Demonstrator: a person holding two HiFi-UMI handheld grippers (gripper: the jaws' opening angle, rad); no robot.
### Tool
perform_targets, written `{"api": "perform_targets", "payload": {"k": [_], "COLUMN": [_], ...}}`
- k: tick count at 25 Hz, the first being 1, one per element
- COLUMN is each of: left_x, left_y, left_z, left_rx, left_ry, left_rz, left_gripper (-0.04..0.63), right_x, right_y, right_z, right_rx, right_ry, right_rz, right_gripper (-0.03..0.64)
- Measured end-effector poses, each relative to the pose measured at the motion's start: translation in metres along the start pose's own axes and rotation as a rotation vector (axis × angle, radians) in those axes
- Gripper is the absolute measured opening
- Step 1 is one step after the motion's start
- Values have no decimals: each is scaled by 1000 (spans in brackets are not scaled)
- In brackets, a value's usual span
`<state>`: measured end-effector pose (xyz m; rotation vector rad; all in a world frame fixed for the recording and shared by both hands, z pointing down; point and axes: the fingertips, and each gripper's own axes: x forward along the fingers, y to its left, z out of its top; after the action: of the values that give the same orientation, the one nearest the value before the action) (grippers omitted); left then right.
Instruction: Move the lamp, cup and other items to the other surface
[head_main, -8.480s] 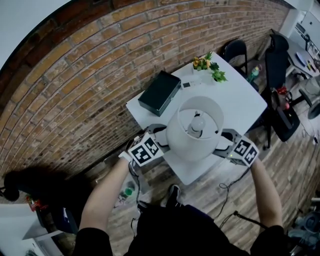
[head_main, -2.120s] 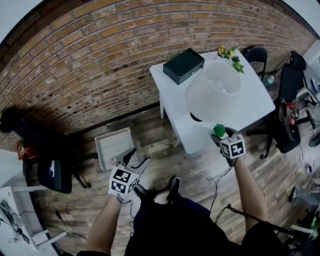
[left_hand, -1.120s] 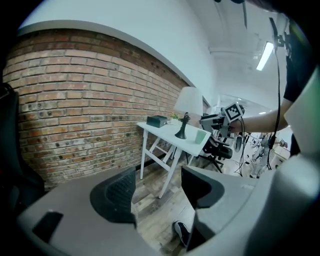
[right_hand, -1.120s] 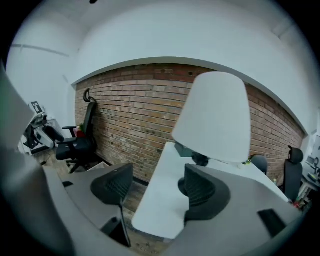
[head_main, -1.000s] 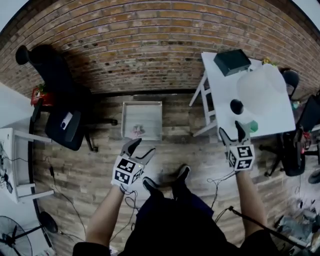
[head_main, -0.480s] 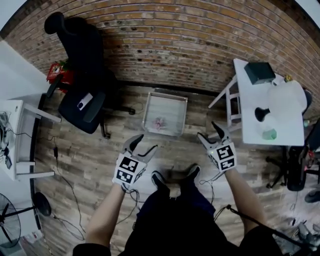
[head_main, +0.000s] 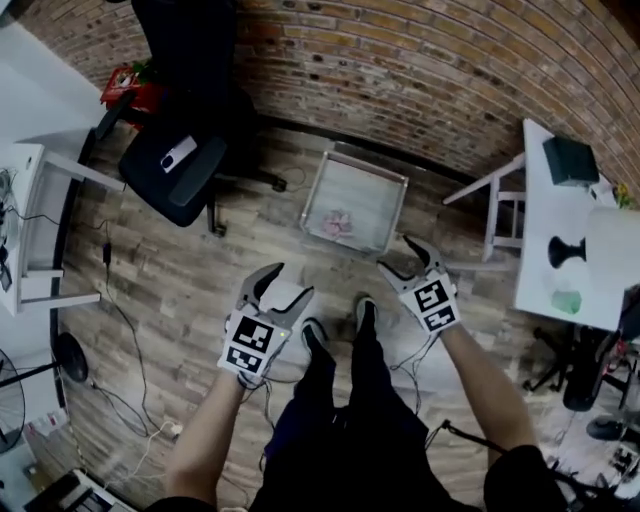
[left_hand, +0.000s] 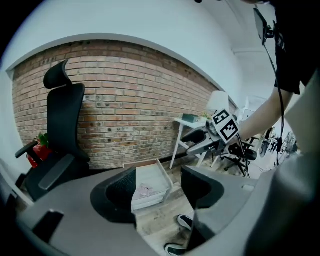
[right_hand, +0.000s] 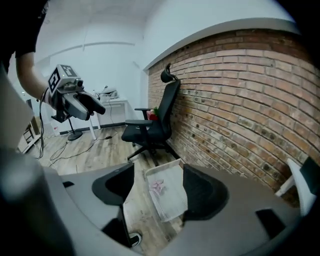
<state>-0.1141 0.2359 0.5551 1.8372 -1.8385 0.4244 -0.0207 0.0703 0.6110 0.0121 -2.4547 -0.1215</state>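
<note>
Both grippers hang over the wooden floor with nothing in them. My left gripper (head_main: 278, 288) is open, and so is my right gripper (head_main: 398, 255). Ahead of them a shallow white tray (head_main: 385, 185) lies on the floor by the brick wall, with a small pink thing (head_main: 337, 220) in it. The tray (left_hand: 155, 175) shows between the jaws in the left gripper view, and again (right_hand: 172, 200) in the right gripper view. At the far right the white table (head_main: 540, 200) carries the lamp (head_main: 600, 245), a green cup (head_main: 566, 301) and a black box (head_main: 571, 160).
A black office chair (head_main: 180, 150) stands at the upper left, next to a white desk (head_main: 25, 180). Cables trail across the floor at the left. The person's feet (head_main: 340, 335) are between the grippers. A fan base (head_main: 70, 355) sits low left.
The view has swung left, away from the table. Both grippers have moved left and down toward the tray on the floor; the right one left the table's edge, empty.
</note>
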Motion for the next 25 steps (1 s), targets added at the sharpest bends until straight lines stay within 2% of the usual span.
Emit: {"api": "perform_targets", "payload": {"k": [5, 8, 13, 25], "left_x": [32, 50, 83, 134], "left_y": [13, 18, 27, 57], "left_z": [-34, -52, -78, -149], "left_rx": [40, -1, -55, -167], "left_ry": [70, 87, 90, 126], "left_rz": [48, 69, 93, 100], "left_gripper": [279, 279, 279, 279], "right_x": [66, 98, 156, 284], "right_y": [-11, -17, -28, -7], "right_z": [-33, -57, -98, -178], "right_rx": [-7, -5, -73, -160], "right_ry": [30, 73, 138, 288], "right_rz": [81, 118, 187, 330], "right_gripper": [311, 313, 317, 350]}}
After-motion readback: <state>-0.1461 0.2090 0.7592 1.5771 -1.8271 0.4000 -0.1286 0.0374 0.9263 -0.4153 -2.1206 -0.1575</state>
